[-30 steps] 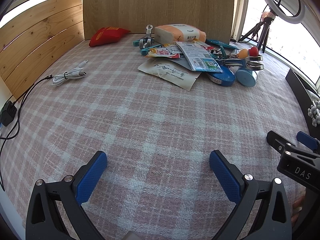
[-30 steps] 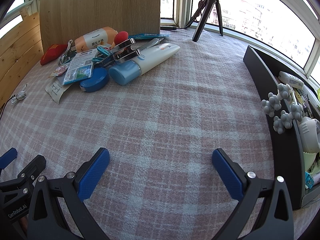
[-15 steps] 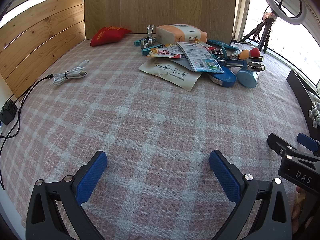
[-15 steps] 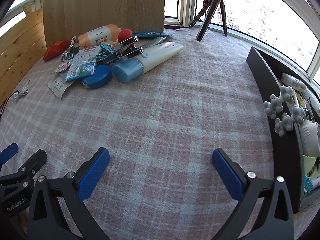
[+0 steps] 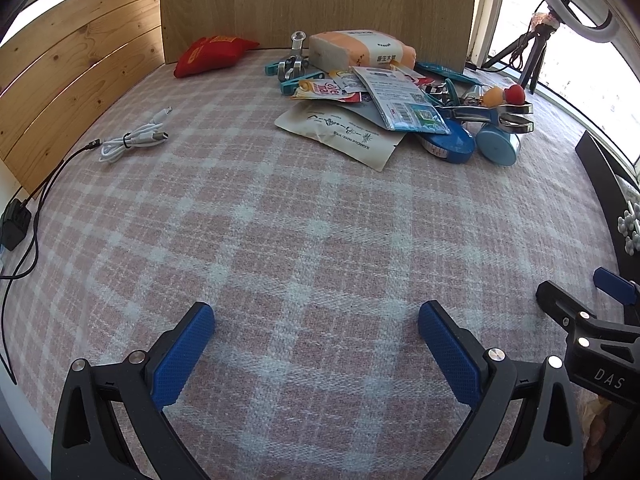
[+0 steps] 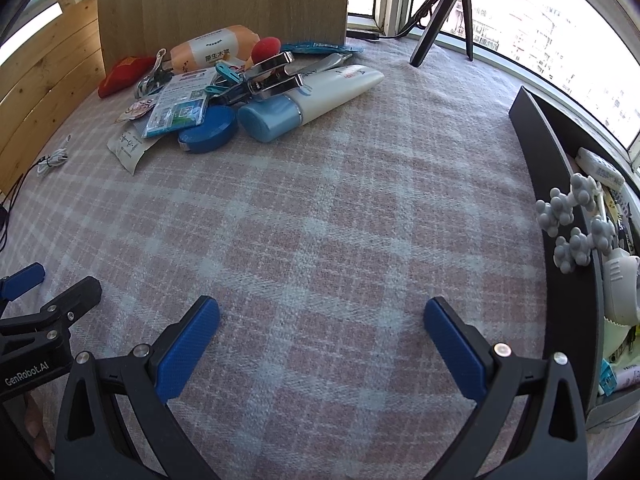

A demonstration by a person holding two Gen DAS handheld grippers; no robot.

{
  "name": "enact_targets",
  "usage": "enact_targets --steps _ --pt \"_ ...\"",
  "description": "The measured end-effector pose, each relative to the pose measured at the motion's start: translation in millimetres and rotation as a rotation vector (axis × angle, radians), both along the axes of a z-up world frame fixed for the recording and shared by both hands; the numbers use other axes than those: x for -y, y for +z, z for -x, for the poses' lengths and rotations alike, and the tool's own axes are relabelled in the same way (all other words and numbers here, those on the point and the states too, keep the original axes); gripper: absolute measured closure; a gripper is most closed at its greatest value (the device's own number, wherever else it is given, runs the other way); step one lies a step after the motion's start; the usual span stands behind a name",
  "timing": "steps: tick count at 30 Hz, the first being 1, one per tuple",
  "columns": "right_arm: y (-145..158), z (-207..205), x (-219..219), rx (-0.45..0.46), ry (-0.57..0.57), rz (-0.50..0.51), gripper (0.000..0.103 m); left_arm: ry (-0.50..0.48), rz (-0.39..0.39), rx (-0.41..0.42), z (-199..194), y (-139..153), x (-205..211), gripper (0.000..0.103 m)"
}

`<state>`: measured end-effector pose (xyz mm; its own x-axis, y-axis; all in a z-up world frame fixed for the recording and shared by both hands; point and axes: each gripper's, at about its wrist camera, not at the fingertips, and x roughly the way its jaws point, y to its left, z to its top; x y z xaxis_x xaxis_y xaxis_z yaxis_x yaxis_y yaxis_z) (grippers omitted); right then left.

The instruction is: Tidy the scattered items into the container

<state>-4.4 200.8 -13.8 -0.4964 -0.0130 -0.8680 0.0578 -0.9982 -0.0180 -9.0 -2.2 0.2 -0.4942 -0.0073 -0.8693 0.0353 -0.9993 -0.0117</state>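
Plaid cloth [image 5: 304, 216] across the whole table, bare through the middle. Dark container [image 6: 560, 216] along the right edge, already loaded with a grey knobbly massager [image 6: 572, 224] and other bits. Heap of scattered items at the far end, well apart from both tools: tissue pack [image 5: 360, 50], white tube with blue cap [image 6: 316, 96], printed sachets [image 5: 400, 100], round blue tin [image 6: 208, 128], metal clips [image 6: 272, 76]; off alone, red pouch [image 5: 212, 54] and coiled white cable [image 5: 132, 142]. Left gripper [image 5: 316, 320] spread wide, holding nothing; right gripper [image 6: 322, 316] likewise wide and bare. Compared with a second ago, slightly nearer the heap in the right view, barely shifted in the left. Probably an approach just begun, with most of the tidying left to do.
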Motion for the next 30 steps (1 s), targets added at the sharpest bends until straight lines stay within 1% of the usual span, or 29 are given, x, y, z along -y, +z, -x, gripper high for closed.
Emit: enact_targets --steps 2,4,6,10,13,16,19,22,26,27,28,29,30 --pt "1 0 0 0.015 -0.001 -0.001 0.0 0.0 0.0 0.034 3 0 0 0.001" --pt "4 -1 0 0.021 -0.002 0.01 0.0 0.008 0.008 0.043 2 2 1 0.001" --pt "9 -3 -1 0.02 0.004 0.038 0.0 0.018 0.016 0.024 -1 7 2 0.001" --pt "29 -3 -1 0.007 0.032 0.066 0.0 0.002 0.031 -0.008 -8 22 1 0.001" --pt "50 -1 -6 -0.011 0.047 0.093 0.0 -0.004 0.038 -0.018 -13 34 4 0.001" --pt "77 5 -16 -0.034 0.046 0.123 0.0 -0.013 0.031 -0.025 -13 58 18 0.001" --pt "108 15 -26 -0.064 0.058 0.15 0.0 -0.02 0.054 -0.046 -9 80 31 0.001" --pt "142 32 -31 -0.09 0.077 0.188 0.0 -0.026 0.061 -0.058 2 104 51 0.001" --pt "178 53 -26 -0.13 0.095 0.191 0.0 -0.029 0.079 -0.084 22 139 76 0.001" --pt "186 58 -23 -0.141 0.098 0.182 0.002 -0.032 0.089 -0.095 27 147 81 0.002" --pt "193 63 -20 -0.152 0.101 0.175 0.009 -0.039 0.098 -0.105 33 154 85 0.003" --pt "199 69 -16 -0.155 0.099 0.172 0.022 -0.05 0.098 -0.11 39 160 87 0.005" --pt "202 76 -12 -0.147 0.102 0.167 0.031 -0.067 0.09 -0.112 46 166 91 0.019"
